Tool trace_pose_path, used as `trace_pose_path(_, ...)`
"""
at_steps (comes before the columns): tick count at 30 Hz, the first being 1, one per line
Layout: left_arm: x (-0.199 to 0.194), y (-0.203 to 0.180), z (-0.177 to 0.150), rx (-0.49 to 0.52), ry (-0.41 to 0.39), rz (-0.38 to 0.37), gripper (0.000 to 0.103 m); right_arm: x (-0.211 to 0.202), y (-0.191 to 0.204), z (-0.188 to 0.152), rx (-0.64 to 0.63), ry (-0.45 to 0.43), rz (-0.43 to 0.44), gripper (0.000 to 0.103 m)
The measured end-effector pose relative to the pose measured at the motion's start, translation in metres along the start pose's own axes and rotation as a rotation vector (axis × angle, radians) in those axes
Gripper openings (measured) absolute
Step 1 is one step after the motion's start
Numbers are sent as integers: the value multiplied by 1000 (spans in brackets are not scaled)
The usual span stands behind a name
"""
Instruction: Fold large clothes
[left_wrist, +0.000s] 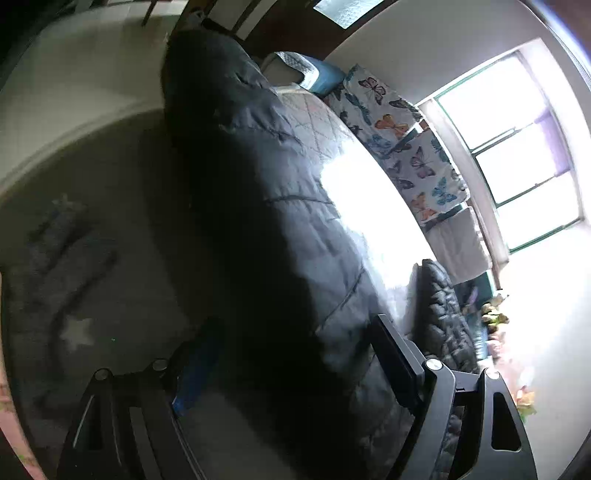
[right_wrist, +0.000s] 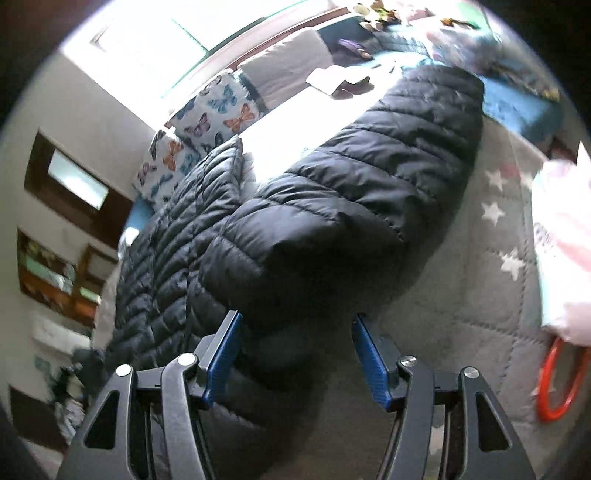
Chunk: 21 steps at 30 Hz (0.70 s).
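A black quilted puffer jacket (right_wrist: 354, 173) lies spread on a grey star-patterned bedspread (right_wrist: 480, 258). In the right wrist view a bulging folded end of the jacket sits just past the fingertips. My right gripper (right_wrist: 297, 354) stands open, and both blue pads (right_wrist: 369, 362) show bare, with dark cloth under the gap. In the left wrist view the jacket (left_wrist: 258, 221) runs in deep shadow from the top down between the fingers. My left gripper (left_wrist: 295, 365) is wide open above it, and neither finger presses the cloth.
Butterfly-print pillows (left_wrist: 406, 147) and a white pillow (left_wrist: 458, 247) line the bed under a bright window (left_wrist: 517, 155). A red ring (right_wrist: 557, 384) and a pink-white bundle (right_wrist: 561, 240) lie at the right on the bedspread. Shelves (right_wrist: 59, 273) stand at the left.
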<state>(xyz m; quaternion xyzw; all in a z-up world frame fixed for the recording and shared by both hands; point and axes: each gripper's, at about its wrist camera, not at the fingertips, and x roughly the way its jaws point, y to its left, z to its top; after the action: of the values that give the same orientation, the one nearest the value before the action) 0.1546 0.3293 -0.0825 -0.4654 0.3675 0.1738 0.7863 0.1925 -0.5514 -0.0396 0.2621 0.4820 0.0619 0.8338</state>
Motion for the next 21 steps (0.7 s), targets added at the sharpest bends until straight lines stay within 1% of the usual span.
trace_pose_path(1, 3, 1, 2, -9, 0, -25, 85, 3, -4, 1, 34, -2, 24, 67)
trace_pose_path(2, 5, 1, 3, -8, -9, -37, 84, 5, -7, 1, 64, -1, 50, 67)
trace_pose_path(3, 6, -1, 4, -2, -17, -35, 81, 9, -12, 1, 102, 3, 84, 67)
trace_pose_path(4, 8, -4, 4, 12, -26, -32, 69, 12, -14, 1, 125, 8, 110, 67)
trace_pose_path(5, 9, -7, 5, 27, -29, -35, 55, 16, -15, 0, 136, 10, 125, 67)
trace_pose_path(6, 10, -10, 7, 46, -32, -34, 47, 18, -15, 0, 131, 10, 126, 67)
trace_pose_path(7, 11, -13, 9, 55, -37, -34, 32, 20, -14, -1, 126, 13, 128, 67)
trace_pose_path(8, 11, -16, 11, 67, -46, -41, 20, 24, -13, -1, 124, 18, 139, 67)
trace_pose_path(10, 10, -23, 13, 80, -64, -47, 14, 30, -12, -1, 137, 33, 174, 66)
trace_pose_path(11, 8, -28, 15, 91, -78, -44, 11, 34, -11, -1, 140, 46, 193, 62)
trace_pose_path(13, 1, -40, 20, 122, -114, -38, 10, 38, -1, -2, 113, 53, 195, 42)
trace_pose_path(14, -4, -46, 24, 137, -133, -37, 9, 39, 5, -3, 94, 60, 192, 35)
trace_pose_path(15, -10, -51, 27, 148, -148, -41, 9, 38, 10, -3, 80, 67, 201, 23)
trace_pose_path(16, -18, -56, 30, 163, -167, -42, 8, 37, 18, -4, 59, 75, 214, 21)
trace_pose_path(18, -36, -63, 39, 189, -213, -34, 8, 31, 34, -9, 4, 81, 206, 19)
trace_pose_path(20, -57, -62, 50, 194, -268, -27, 8, 24, 54, -19, -67, 98, 226, 18)
trace_pose_path(21, -64, -60, 57, 195, -280, -21, 8, 22, 61, -25, -88, 105, 237, 17)
